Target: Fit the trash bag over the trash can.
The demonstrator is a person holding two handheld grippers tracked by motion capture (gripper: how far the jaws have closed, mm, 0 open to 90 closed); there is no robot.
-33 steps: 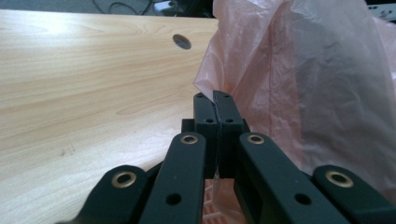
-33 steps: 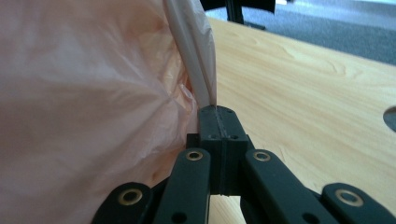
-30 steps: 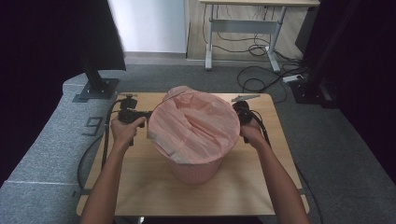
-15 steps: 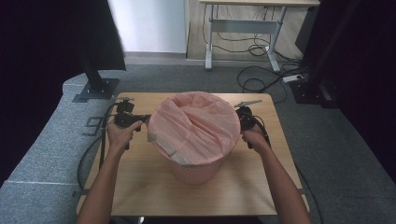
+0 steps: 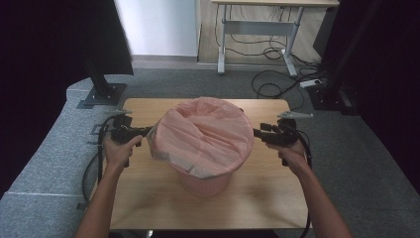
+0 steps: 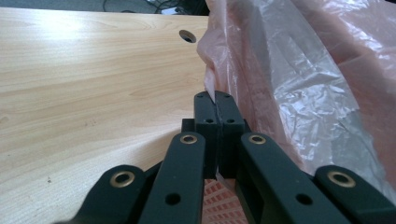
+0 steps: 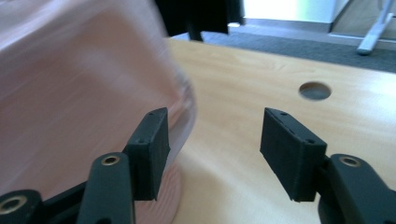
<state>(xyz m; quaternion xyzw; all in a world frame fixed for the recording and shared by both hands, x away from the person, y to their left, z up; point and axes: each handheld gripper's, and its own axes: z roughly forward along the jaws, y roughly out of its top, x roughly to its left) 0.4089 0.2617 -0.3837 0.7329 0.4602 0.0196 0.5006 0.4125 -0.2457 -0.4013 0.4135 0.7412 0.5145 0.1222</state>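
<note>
With left claw clamped on the bag at nine o'clock of the bin mid-counter, and right claw just opened, empty at three o'clock, regrip there, then tug evenly down the rim.

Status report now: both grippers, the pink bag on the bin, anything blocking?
Left gripper shut on bag edge. Right gripper open, jaws just opened, nothing between them. Bag draped over bin rim. Nothing in the way.
</note>
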